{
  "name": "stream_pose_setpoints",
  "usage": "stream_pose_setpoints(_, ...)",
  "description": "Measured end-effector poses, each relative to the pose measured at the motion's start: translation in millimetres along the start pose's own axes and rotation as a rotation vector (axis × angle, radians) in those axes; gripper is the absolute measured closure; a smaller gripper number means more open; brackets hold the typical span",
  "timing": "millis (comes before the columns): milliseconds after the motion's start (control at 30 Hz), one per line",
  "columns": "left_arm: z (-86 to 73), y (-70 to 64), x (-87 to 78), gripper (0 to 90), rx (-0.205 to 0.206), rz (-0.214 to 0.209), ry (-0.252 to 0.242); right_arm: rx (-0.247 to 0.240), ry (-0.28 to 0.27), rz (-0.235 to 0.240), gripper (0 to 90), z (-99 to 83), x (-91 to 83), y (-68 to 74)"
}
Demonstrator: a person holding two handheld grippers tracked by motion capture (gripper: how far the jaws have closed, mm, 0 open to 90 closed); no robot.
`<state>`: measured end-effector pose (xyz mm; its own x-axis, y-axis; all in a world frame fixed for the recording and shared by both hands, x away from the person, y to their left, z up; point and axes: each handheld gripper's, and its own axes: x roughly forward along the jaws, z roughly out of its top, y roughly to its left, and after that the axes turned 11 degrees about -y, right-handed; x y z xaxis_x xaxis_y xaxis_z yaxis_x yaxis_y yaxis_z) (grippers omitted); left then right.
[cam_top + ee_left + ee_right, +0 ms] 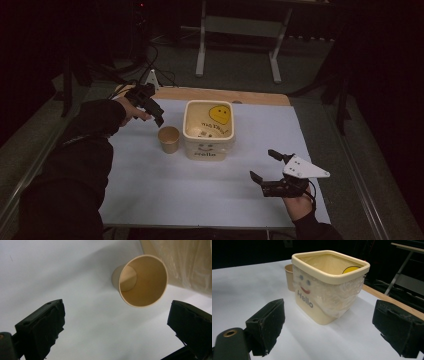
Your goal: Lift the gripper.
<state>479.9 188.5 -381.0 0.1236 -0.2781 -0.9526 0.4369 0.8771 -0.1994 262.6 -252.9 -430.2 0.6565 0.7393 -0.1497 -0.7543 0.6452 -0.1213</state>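
The cup (pixel 289 277) in the right gripper view sits mostly behind the bin (pixel 329 287), only a sliver of rim and wall peeking out at the bin's left. In the left gripper view the bin (pixel 185 262) is cut off by the top and right edges, leaving just a wrinkled film-covered wall. Both jaws in each gripper view run off the bottom edge. In the high view the left gripper (pixel 159 120) is dark against a dark sleeve (its jaw gap is hard to read there), and the small print inside the bin (pixel 209 131) is too small to read. The room behind the table (pixel 150 190) is lost in shadow.
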Motion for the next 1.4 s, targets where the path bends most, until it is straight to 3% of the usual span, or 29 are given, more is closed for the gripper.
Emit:
stream_pose_setpoints(133,-1.1,-3.9,-1.2,2.2,0.085,-0.043,0.011,-0.001,0.004,0.002,10.8,-0.1,0.2,0.1)
stream_pose_setpoints(167,-1.8,-5.8,-1.7,2.2,0.123,-0.055,0.018,0.000,0.004,0.003,10.8,-0.2,0.2,0.2)
stream_pose_setpoints(333,-2.7,-6.9,-3.2,2.2,0.176,-0.079,0.019,-0.002,0.005,0.005,10.8,-0.3,0.9,0.4)
stream_pose_setpoints(433,-5.0,-12.9,0.0,2.2,0.253,-0.102,0.026,-0.005,0.009,0.006,10.8,-0.3,1.4,1.4)
stream_pose_setpoints(467,-5.0,-12.9,0.0,2.2,0.253,-0.102,0.026,-0.005,0.009,0.006,10.8,-0.3,1.4,1.4)
stream_pose_setpoints(633,-4.5,-18.5,1.8,2.1,0.349,-0.119,0.037,-0.008,0.012,0.008,10.8,-0.5,1.9,1.6)
stream_pose_setpoints(733,-4.5,-19.7,1.6,2.1,0.356,-0.126,0.035,-0.006,0.012,0.009,10.8,-0.7,2.0,1.7)
stream_pose_setpoints(767,-3.5,-26.2,-1.0,2.1,0.439,-0.141,0.030,-0.006,0.012,0.011,10.8,-0.6,2.5,2.1)
stream_pose_setpoints(800,-3.2,-28.3,-1.5,2.1,0.457,-0.143,0.029,-0.008,0.012,0.013,10.8,-0.6,2.8,2.3)
stream_pose_setpoints(967,-0.5,-34.8,-3.3,3.9,0.525,-0.141,0.031,-0.011,0.010,0.017,10.8,-0.4,2.5,2.4)
stream_pose_setpoints(1200,0.9,-39.0,-0.5,5.3,0.576,-0.149,0.039,-0.007,0.006,0.018,10.8,-0.3,1.9,2.0)
stream_pose_setpoints(1233,-0.2,-41.2,1.7,5.3,0.611,-0.142,0.053,-0.009,0.006,0.020,10.8,-0.3,1.9,2.1)
stream_pose_setpoints(1333,-0.6,-42.1,2.5,5.3,0.629,-0.147,0.068,-0.010,0.006,0.022,10.8,-0.3,1.9,2.1)
stream_pose_setpoints(1400,-1.8,-46.4,4.3,5.3,0.670,-0.133,0.083,-0.010,0.008,0.024,10.8,-0.5,2.6,2.3)
